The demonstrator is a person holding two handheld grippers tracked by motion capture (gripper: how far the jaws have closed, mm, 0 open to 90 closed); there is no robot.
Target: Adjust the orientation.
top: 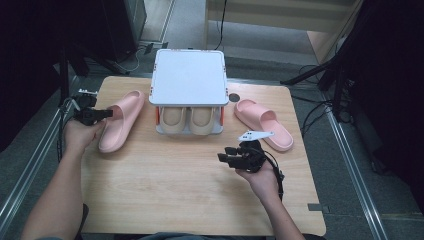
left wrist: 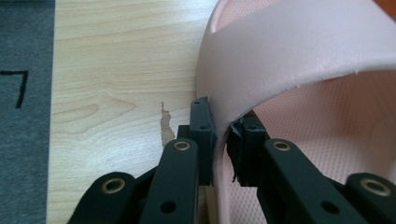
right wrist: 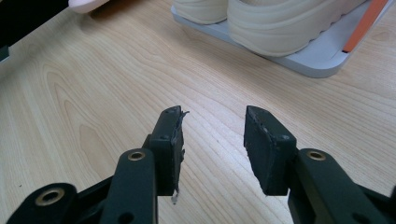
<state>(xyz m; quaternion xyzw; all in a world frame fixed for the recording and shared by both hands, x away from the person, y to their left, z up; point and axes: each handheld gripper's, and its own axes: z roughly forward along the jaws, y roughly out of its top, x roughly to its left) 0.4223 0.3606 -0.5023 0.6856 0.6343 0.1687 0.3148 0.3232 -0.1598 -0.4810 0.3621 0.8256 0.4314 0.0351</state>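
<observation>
Your left claw (top: 111, 114) sits at the far left of the counter (top: 165, 190), and its jaws are pinched on the strap wall of the left pink slipper (top: 121, 120): in the left gripper view one jaw presses the outside of the strap and the other reaches inside the opening, with the pink wall (left wrist: 261, 70) squeezed between them. That slipper lies on the counter directly ahead of this claw, its sole flat on the wood. Past that claw, further toward the middle, stands a small white shoe rack (top: 189, 77) with a flat top panel, and a pair of beige slippers (top: 187, 119) rests side by side on its lower shelf, toes facing you. Your right claw (top: 226, 155) hovers low over bare wood in front of the rack, just to its near right side; its jaws stand apart with nothing between them, and the right gripper view shows only wood grain in the gap (right wrist: 212, 135) and the heels of the beige slippers (right wrist: 275, 23) on the rack's tray ahead of it. Beyond and to the right of that claw lies the right pink slipper (top: 265, 124), angled on the counter, apart from the claw and untouched by it.
</observation>
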